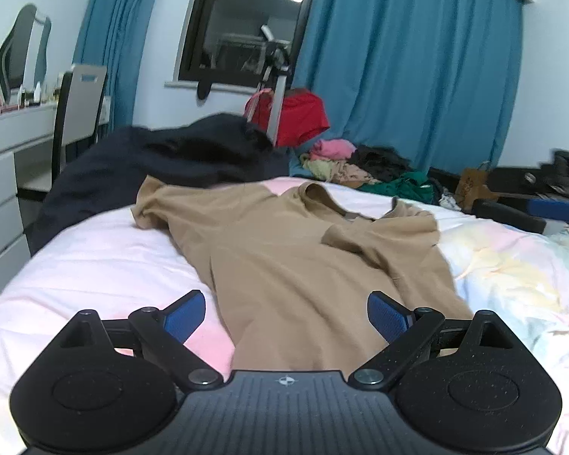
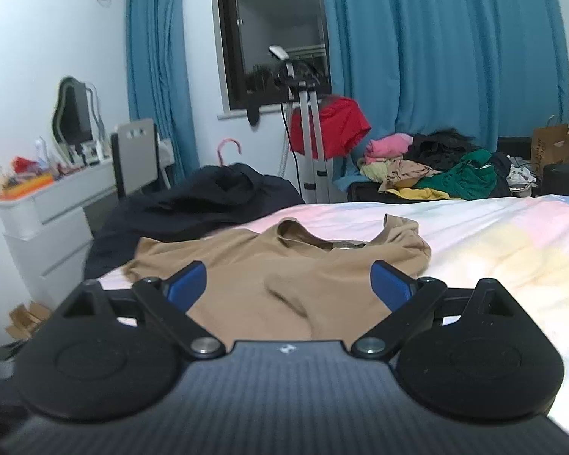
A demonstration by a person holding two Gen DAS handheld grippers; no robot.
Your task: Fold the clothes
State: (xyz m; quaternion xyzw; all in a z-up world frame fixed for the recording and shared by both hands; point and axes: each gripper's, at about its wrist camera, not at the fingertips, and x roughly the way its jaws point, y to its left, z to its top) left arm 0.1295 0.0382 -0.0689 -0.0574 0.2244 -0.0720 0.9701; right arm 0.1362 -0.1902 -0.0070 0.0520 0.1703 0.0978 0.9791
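Tan shirt (image 1: 284, 265) lies partly folded on the bed (image 1: 95, 265); left gripper (image 1: 286, 320) and right gripper (image 2: 288, 286) hover wide, empty. Next likely calls for gripping the unfolded sleeve (image 1: 151, 204).

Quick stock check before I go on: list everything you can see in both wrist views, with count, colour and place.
shirt: one, tan, spread on the bed, collar away from the cameras, right sleeve folded inward
bed: one, pink and pastel sheet, under the shirt
dark garment: one, navy-black, heaped at the bed's far end
clothes pile: one, pink, yellow, green, black, beyond the bed
red garment: one, hung on the tripod
tripod: one, silver, by the window
curtains: blue, either side of the window
dresser: one, white, far left
chair: one, grey back, by the dresser
paper bag: one, brown, far right
left tongs: open, empty, over the shirt
right tongs: open, empty, over the shirt
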